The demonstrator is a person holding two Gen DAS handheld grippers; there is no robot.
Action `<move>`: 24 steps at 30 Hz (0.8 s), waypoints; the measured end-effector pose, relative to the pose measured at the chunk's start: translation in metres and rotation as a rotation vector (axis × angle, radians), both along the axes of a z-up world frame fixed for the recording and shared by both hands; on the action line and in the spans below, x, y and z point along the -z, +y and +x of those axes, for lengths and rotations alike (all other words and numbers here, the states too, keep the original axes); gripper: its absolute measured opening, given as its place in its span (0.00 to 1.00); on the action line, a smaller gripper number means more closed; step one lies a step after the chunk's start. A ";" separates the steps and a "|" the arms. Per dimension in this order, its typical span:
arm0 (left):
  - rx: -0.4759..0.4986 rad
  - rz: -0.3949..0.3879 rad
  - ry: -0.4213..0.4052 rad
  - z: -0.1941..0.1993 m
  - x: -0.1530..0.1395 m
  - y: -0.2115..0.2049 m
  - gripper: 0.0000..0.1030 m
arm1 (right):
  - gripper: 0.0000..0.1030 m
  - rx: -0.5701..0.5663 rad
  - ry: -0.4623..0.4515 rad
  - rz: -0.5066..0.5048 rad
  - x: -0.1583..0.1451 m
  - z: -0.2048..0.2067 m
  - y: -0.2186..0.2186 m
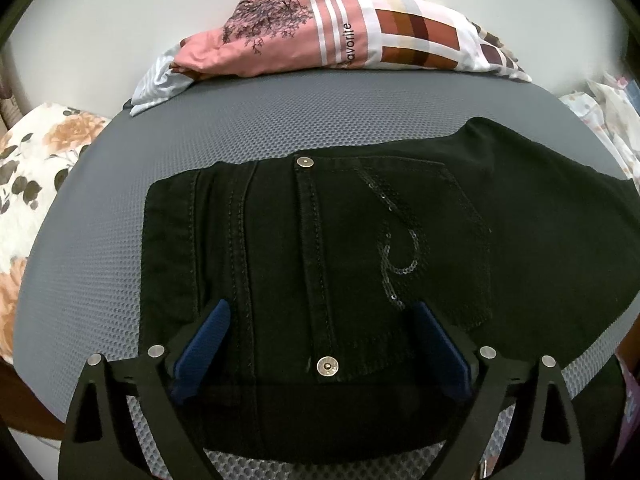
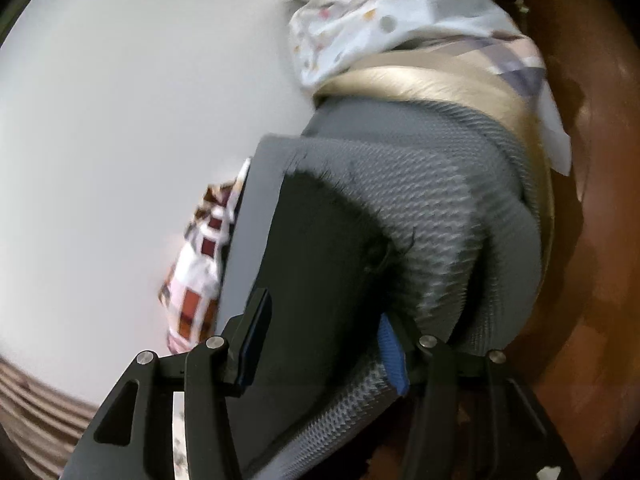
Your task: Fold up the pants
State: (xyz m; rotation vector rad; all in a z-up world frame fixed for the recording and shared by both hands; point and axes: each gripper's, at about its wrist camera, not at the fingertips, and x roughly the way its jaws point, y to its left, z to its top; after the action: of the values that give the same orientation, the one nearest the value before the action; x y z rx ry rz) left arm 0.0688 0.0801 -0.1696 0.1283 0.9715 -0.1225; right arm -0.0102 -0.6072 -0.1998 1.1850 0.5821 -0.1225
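Grey mesh pad [image 1: 280,120] spread as work surface, honeycomb texture, near edge running under both cameras. Black jeans [image 1: 360,240] laid flat on pad, waist end toward left wrist camera, back pocket with sequin swirl [image 1: 400,256] facing up, legs trailing off to the right of frame. Pink-and-brown patterned cloth [image 1: 340,40] heaped at far edge of pad, word "favorite" legible on it. Floral cushion [image 1: 36,168] off left side of pad. Left gripper [image 1: 320,344] over near waistband, jaws spread wide, blue pads [image 1: 208,332] either side of the fabric, metal snap button [image 1: 327,367] between them; contact with cloth not resolvable. Right wrist view tilted and motion-blurred: right gripper [image 2: 324,344] with jaws spread, straddling dark jeans fabric [image 2: 320,260] and edge of pad [image 2: 460,220]; grip on either not determinable. Dotted white cloth [image 2: 380,16] and gold quilted fabric [image 2: 420,80] beyond pad; brown wood surface [image 2: 580,280] at right.
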 end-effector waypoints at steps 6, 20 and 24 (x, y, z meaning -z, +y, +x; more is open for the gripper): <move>0.010 -0.001 -0.010 0.001 0.002 0.001 0.95 | 0.07 -0.031 0.131 -0.113 -0.004 0.025 0.003; 0.018 -0.034 -0.032 -0.004 -0.010 0.001 0.95 | 0.06 -0.130 0.047 -0.201 -0.074 0.057 0.052; 0.024 -0.075 -0.039 -0.009 -0.022 -0.001 0.95 | 0.07 -0.203 -0.003 -0.217 -0.093 0.072 0.087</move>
State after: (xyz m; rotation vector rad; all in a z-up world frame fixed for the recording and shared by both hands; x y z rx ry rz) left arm 0.0595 0.0791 -0.1471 0.0727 0.9251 -0.1778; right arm 0.0619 -0.5207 -0.1068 0.9107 0.6663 -0.0104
